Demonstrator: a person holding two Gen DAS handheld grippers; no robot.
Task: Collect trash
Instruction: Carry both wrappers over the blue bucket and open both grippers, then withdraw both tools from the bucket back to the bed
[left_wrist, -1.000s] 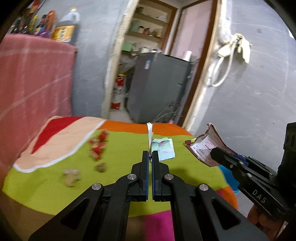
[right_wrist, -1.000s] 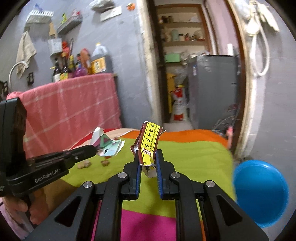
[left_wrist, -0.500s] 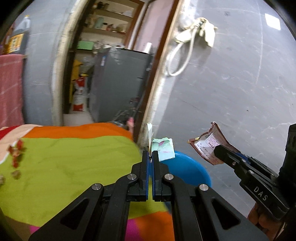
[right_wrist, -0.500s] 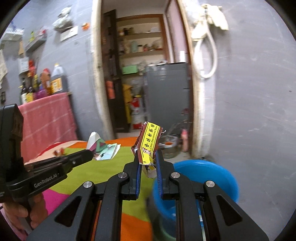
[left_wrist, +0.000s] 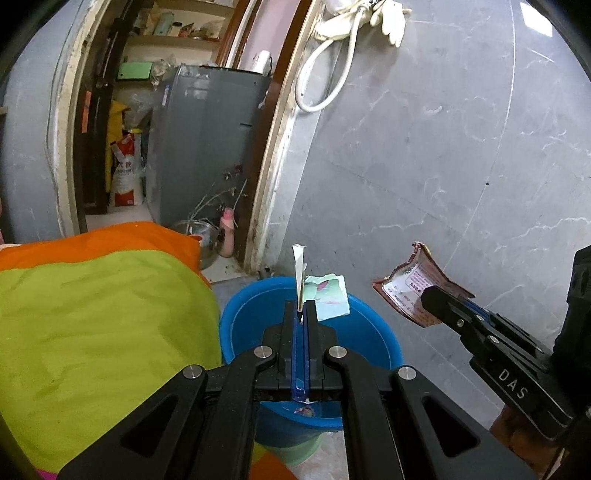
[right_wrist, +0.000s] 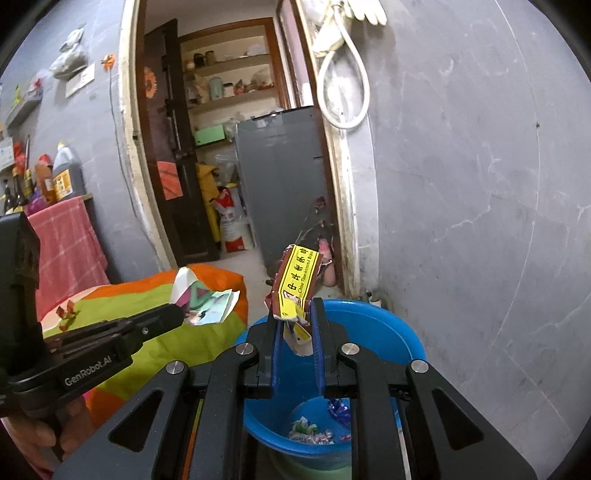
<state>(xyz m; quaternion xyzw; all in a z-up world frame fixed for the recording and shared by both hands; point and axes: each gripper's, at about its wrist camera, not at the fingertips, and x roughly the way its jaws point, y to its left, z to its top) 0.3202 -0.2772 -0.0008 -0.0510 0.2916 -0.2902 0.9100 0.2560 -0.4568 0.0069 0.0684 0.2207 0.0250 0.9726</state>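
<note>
My left gripper (left_wrist: 303, 306) is shut on a folded paper wrapper (left_wrist: 325, 295), white and pale green, held above the blue basin (left_wrist: 240, 321). It also shows in the right wrist view (right_wrist: 207, 306). My right gripper (right_wrist: 297, 314) is shut on a brown and yellow snack wrapper (right_wrist: 297, 284), held over the basin's (right_wrist: 391, 325) rim. The same wrapper shows in the left wrist view (left_wrist: 410, 284) to the right of the basin. Several wrappers (right_wrist: 310, 432) lie in the basin's bottom.
A table with a green and orange cloth (left_wrist: 92, 314) stands left of the basin. Red scraps (right_wrist: 64, 314) lie on it. A grey wall (left_wrist: 461, 166) is behind the basin. An open doorway with a grey cabinet (right_wrist: 280, 177) lies beyond. A pink bottle (left_wrist: 227, 236) stands on the floor.
Both grippers have swung right from over the table to above the blue basin, each still holding its wrapper. The basin has come fully into view beneath them.
</note>
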